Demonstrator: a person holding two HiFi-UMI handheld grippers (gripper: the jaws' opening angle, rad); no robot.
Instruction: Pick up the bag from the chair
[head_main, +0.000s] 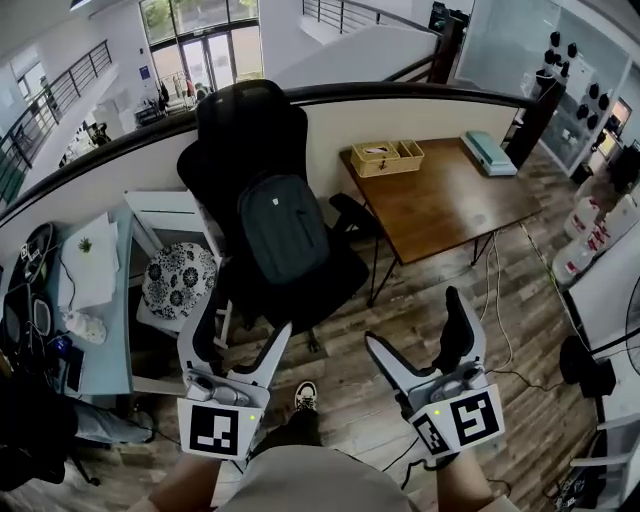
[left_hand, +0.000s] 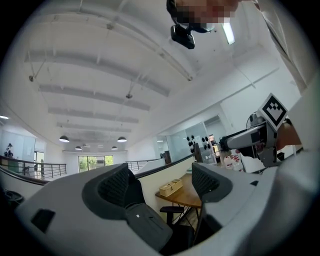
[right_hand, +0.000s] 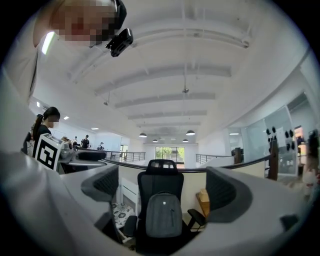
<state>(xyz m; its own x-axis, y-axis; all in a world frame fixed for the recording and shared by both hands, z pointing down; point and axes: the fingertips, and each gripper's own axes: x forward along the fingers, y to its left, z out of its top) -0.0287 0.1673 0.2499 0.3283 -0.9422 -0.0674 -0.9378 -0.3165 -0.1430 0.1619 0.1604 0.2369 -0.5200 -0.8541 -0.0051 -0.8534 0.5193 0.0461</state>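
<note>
A dark grey backpack (head_main: 283, 231) stands upright on the seat of a black office chair (head_main: 250, 130), leaning against its backrest. The right gripper view shows the backpack (right_hand: 163, 215) centred between the jaws but well beyond them, on the chair (right_hand: 161, 180). In the left gripper view the backpack (left_hand: 150, 227) sits low between the jaws. My left gripper (head_main: 245, 325) is open, near the chair's front left. My right gripper (head_main: 415, 325) is open too, to the right of the chair and nearer me. Neither holds anything.
A brown wooden table (head_main: 445, 195) stands right of the chair with a wicker tray (head_main: 386, 157) and a teal box (head_main: 489, 153). A floral-cushioned stool (head_main: 178, 280) and white shelf (head_main: 170, 215) are at left, beside a cluttered desk (head_main: 90, 300). Cables (head_main: 495, 290) trail on the wood floor.
</note>
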